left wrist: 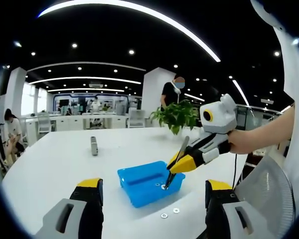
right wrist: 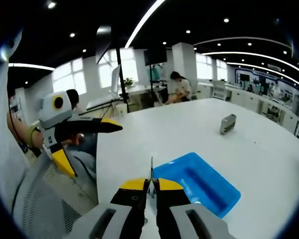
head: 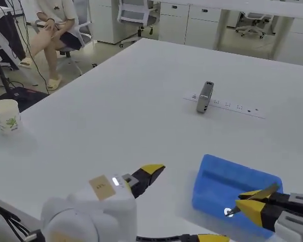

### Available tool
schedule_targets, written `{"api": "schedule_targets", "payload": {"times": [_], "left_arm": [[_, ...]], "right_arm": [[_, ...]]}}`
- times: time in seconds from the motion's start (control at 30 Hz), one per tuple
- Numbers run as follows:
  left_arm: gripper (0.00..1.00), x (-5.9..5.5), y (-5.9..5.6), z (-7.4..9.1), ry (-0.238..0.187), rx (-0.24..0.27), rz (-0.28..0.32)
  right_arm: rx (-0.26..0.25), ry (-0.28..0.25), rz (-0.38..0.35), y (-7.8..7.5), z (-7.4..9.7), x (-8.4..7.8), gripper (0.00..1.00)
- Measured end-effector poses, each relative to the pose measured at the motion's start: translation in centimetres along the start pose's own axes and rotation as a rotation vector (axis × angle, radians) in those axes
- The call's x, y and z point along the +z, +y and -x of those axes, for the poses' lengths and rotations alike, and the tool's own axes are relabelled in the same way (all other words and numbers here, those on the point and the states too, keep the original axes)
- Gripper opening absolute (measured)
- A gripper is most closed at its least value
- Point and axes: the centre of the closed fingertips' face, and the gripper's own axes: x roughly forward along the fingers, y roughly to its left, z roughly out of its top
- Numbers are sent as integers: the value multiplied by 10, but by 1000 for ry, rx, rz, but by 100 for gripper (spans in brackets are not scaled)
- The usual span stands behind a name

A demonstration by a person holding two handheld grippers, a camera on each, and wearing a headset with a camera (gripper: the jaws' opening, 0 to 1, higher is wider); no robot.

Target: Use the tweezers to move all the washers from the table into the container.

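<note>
A blue container (head: 227, 181) stands on the white table near its front edge. My right gripper (head: 245, 202) is shut on metal tweezers (left wrist: 178, 160), and the tweezers' tip holds a small washer (head: 228, 212) over the container's near side. In the right gripper view the tweezers (right wrist: 151, 172) rise between the shut jaws, with the container (right wrist: 202, 181) just beyond. My left gripper (head: 184, 204) is open with nothing in it, to the left of the container. Two loose washers (left wrist: 164, 215) lie on the table in front of the container (left wrist: 144, 186).
A paper cup (head: 6, 116) stands at the table's left edge. A small grey device (head: 205, 96) lies on a power strip (head: 232, 106) further back. A seated person (head: 55, 25) and office chairs are beyond the table.
</note>
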Motion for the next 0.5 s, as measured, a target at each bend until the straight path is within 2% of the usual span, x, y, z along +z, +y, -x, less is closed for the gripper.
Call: {"api": "schedule_targets", "payload": {"times": [0.33, 0.5], "left_arm": [[85, -1, 0, 0, 5, 0, 2], [85, -2, 0, 0, 10, 1, 0]], "right_arm": [[-39, -53, -68, -23, 0, 12, 3], [-55, -52, -110, -35, -6, 10, 3]]}}
